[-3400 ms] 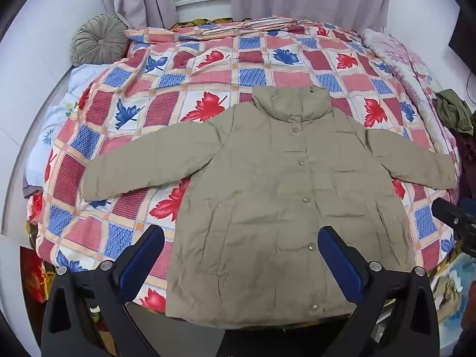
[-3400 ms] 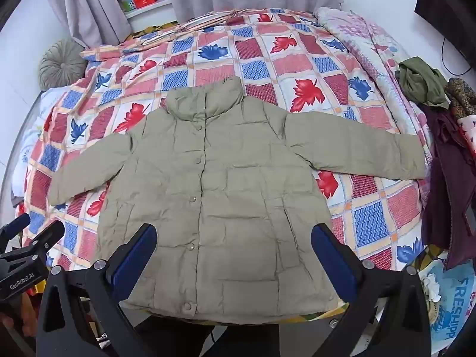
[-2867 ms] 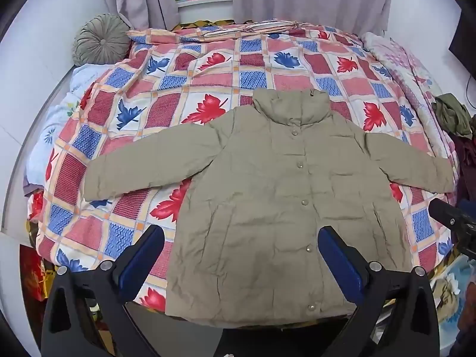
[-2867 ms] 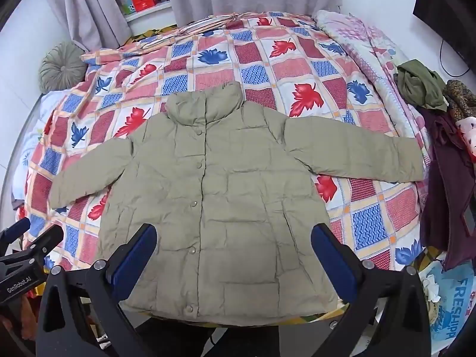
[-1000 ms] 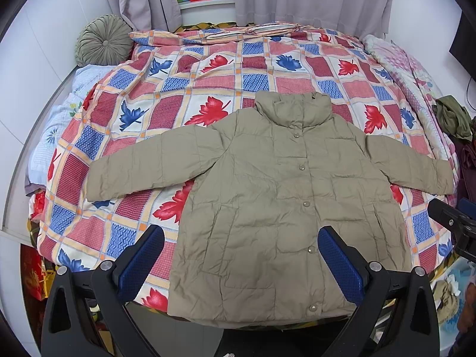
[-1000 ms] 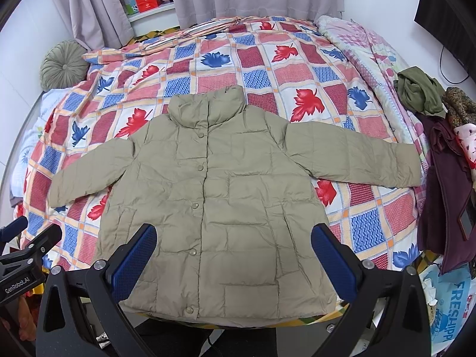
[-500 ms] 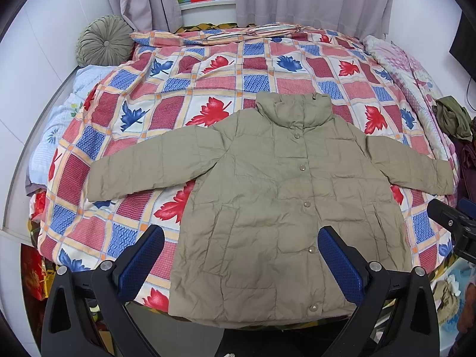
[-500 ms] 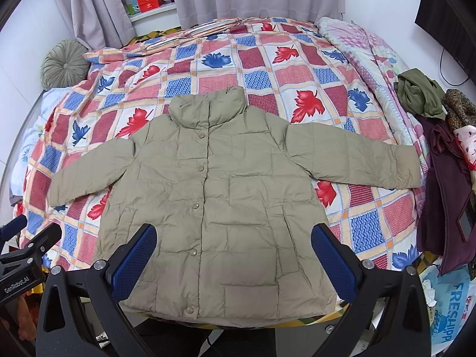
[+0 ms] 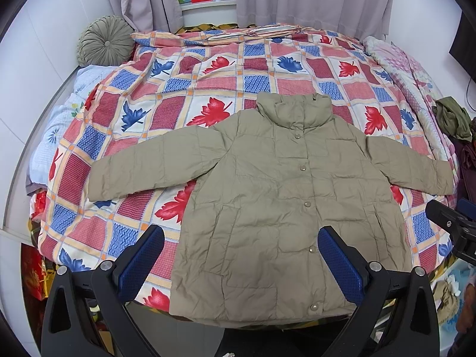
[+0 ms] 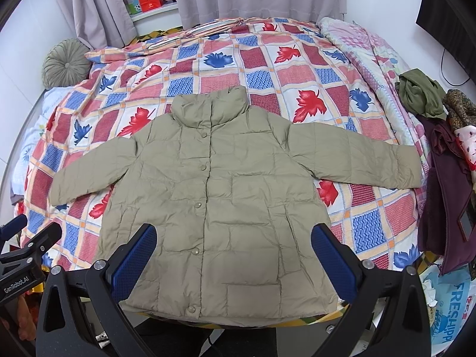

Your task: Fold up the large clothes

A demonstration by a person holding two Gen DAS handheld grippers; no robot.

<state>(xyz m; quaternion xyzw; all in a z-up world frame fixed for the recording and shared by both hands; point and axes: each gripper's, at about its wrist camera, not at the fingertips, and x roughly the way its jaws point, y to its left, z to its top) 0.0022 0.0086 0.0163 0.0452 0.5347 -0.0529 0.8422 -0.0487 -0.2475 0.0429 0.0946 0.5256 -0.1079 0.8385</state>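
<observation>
An olive-green puffer jacket [image 9: 279, 196] [image 10: 217, 193] lies flat and buttoned on the bed, collar away from me, both sleeves spread out sideways. Its hem reaches the bed's near edge. My left gripper [image 9: 241, 255] hovers open above the hem, its blue pads wide apart with nothing between them. My right gripper [image 10: 232, 253] is also open over the lower part of the jacket, holding nothing. Each gripper shows at the edge of the other's view: the right gripper [image 9: 452, 229] on the right, the left gripper [image 10: 26, 247] on the left.
A patchwork leaf-print quilt [image 9: 208, 83] covers the bed. A round green cushion [image 9: 104, 38] sits at the far left by the curtains. Crumpled dark clothes [image 10: 440, 160] pile up along the bed's right side. Bags [image 10: 449, 306] lie on the floor at lower right.
Both views have drifted slightly, so the jacket sits a little lower and closer. The jacket itself has not moved and both grippers stay open.
</observation>
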